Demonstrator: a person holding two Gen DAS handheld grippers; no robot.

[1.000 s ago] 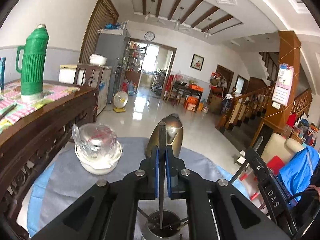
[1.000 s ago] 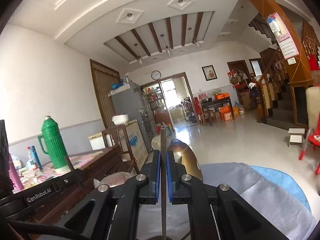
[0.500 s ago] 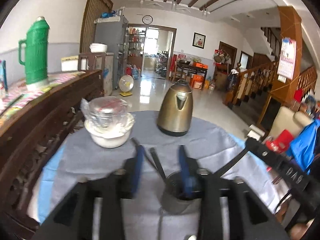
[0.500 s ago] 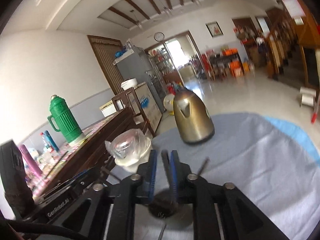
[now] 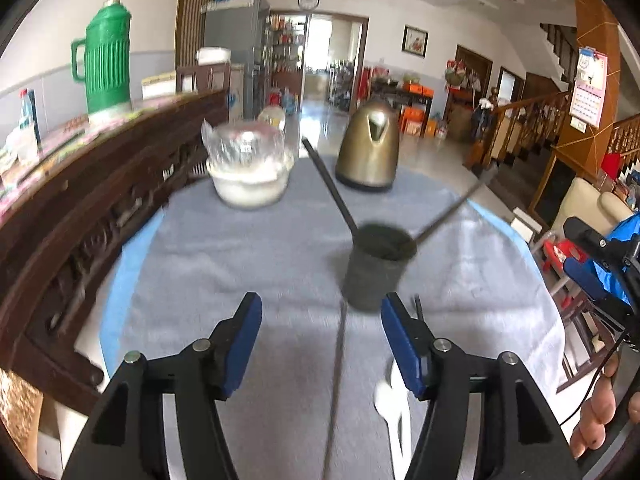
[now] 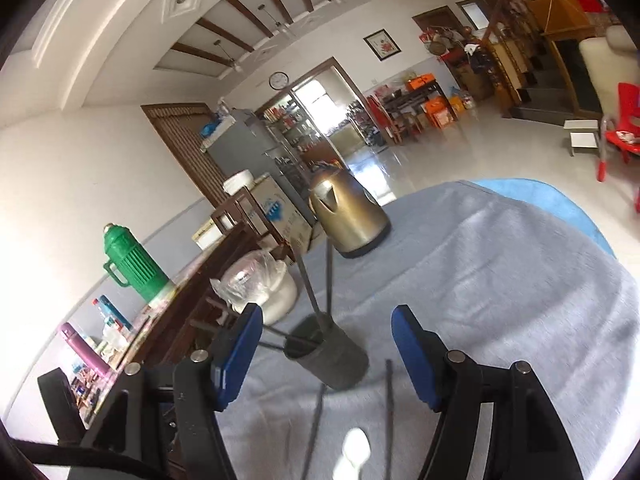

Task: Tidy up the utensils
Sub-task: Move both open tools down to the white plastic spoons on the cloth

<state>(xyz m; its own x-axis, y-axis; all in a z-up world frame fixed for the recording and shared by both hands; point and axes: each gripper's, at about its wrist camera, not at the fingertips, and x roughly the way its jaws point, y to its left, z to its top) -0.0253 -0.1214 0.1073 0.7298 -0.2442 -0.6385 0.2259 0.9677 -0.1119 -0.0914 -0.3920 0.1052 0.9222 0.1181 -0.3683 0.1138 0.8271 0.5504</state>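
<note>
Left gripper (image 5: pixel 321 322): fingers (image 5: pixel 243 336) have just been opening, now spread wide, nothing pressed by the pads. A thin dark chopstick (image 5: pixel 335 380) lies flat on the grey cloth (image 5: pixel 240 264) in the gap, running toward 6 o'clock; it touches neither pad. A white spoon (image 5: pixel 394 404) lies on the cloth by the right finger, partly hidden behind it.

Right gripper (image 6: pixel 327 334): fingers (image 6: pixel 412 356) also just been opening, now wide apart, empty. On the cloth between them: two dark sticks (image 6: pixel 387 412) lying loose, and the white spoon at 6 o'clock, blurred.

Utensil cup (image 5: pixel 376 266): dark metal, upright on the cloth, at 12 to 1 o'clock just past the left fingertips. In the right wrist view it sits between the fingers, nearer the left one. It holds several dark sticks: in the left view one leans to 11 o'clock, one to 2 o'clock; exact count unclear.

Further out on the round counter (image 5: pixel 120 280): brass-coloured kettle (image 5: pixel 370 146) at 12 o'clock behind the cup; white bowl (image 5: pixel 250 184) with a clear bag on top at 11 o'clock. Green thermos (image 5: pixel 106 56) on the wooden sideboard at 10 o'clock, off the counter.
</note>
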